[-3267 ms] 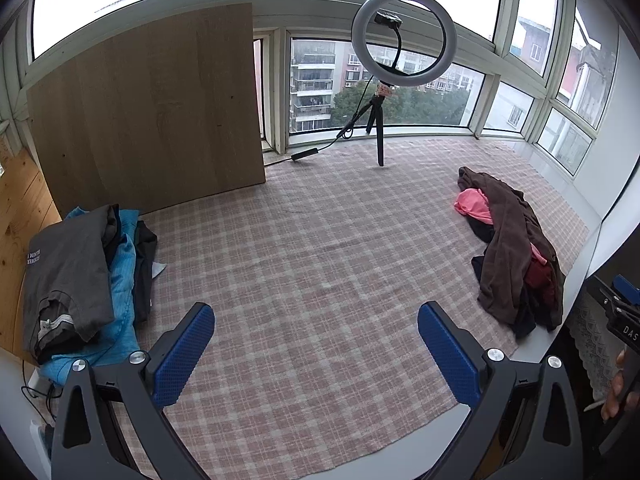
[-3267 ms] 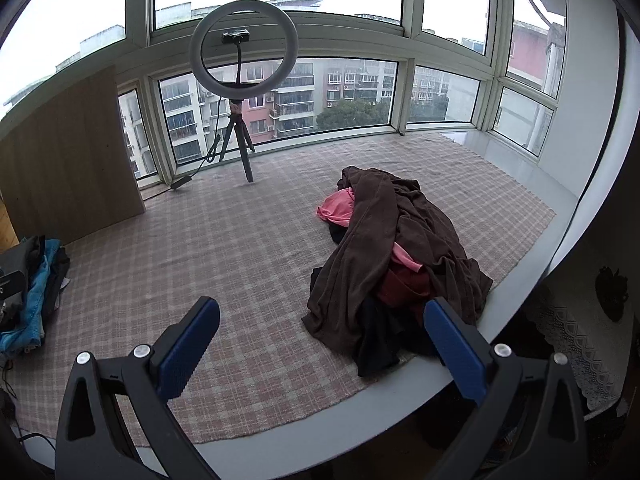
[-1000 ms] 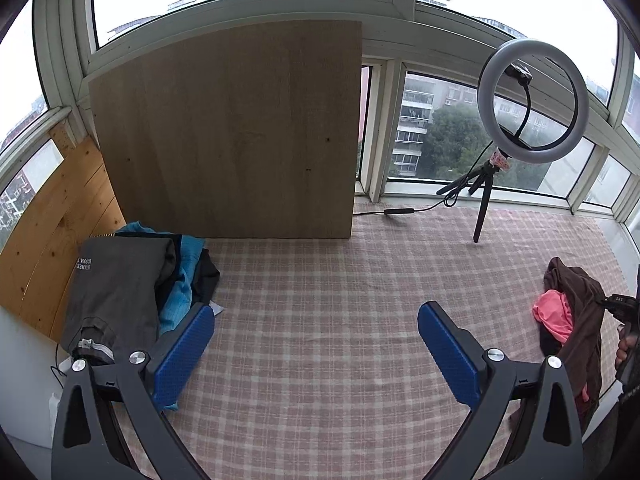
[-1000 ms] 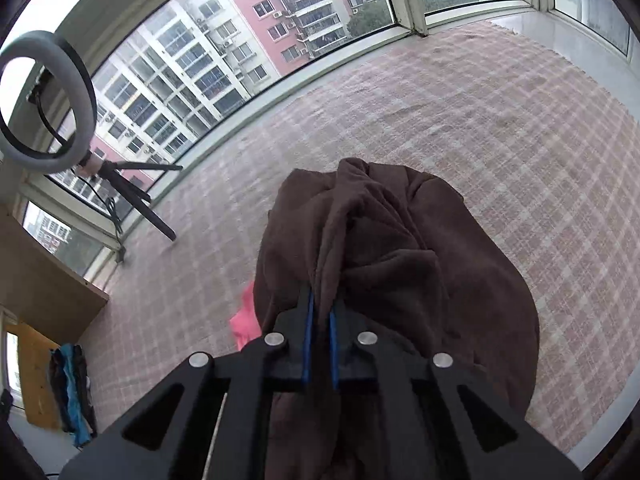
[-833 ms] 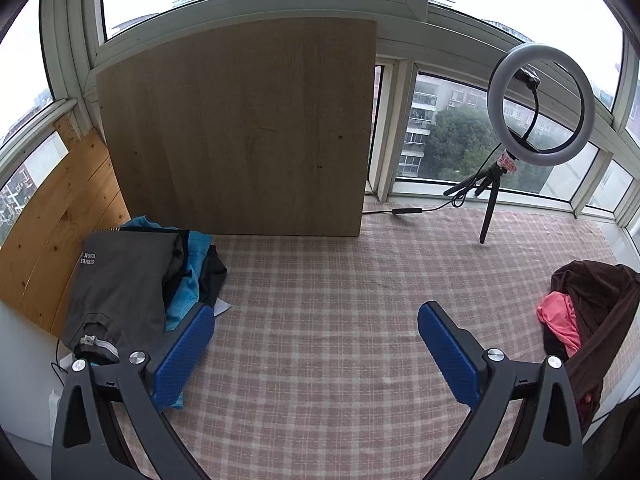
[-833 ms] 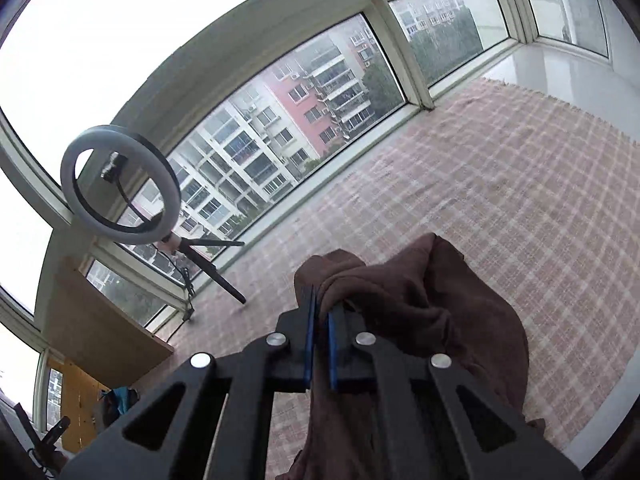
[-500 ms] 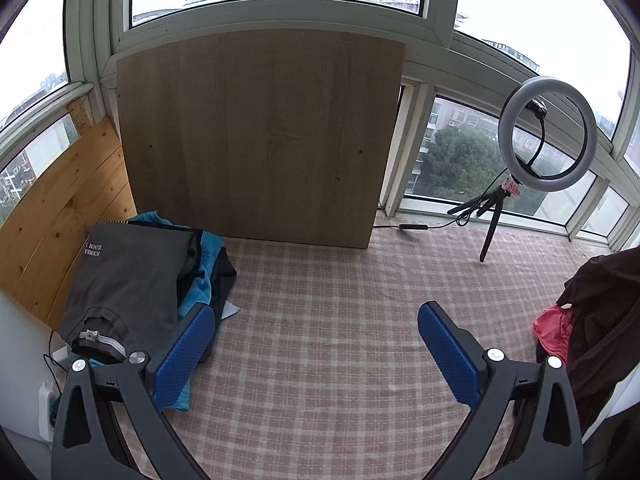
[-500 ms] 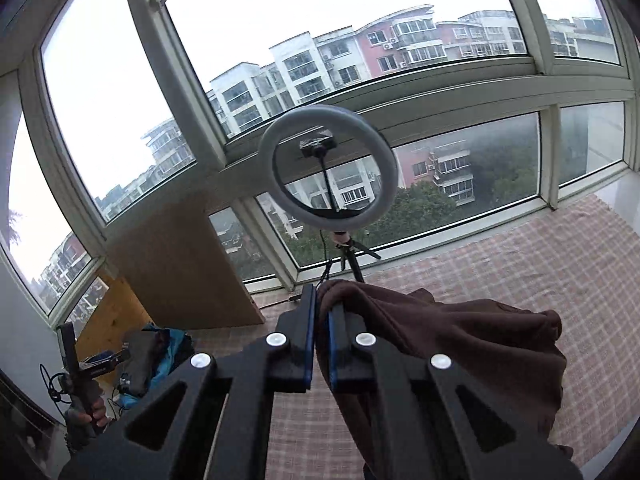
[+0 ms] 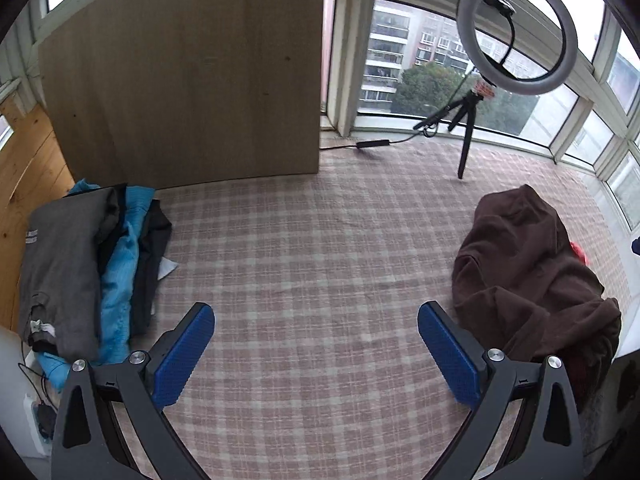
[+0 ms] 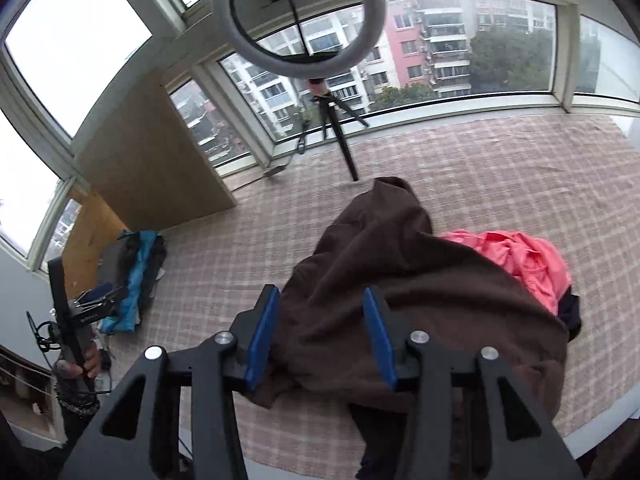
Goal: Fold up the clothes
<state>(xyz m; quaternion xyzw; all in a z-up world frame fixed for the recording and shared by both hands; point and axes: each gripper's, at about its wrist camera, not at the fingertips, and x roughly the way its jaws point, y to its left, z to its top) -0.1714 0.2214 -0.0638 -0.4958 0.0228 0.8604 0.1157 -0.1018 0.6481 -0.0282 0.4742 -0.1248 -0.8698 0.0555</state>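
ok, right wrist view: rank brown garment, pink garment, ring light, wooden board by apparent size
1. brown garment, close to the camera, so inflated
2. wooden board
3. ring light and pink garment: too alike to rank; the pink one is partly covered.

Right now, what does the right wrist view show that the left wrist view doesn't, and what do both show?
Only the right wrist view: the pink garment spread beside the brown garment, and a hand holding the left tool. Only the left wrist view: the left tool, open over bare checked cloth. Both: the brown garment, the folded stack, the ring light and the wooden board.
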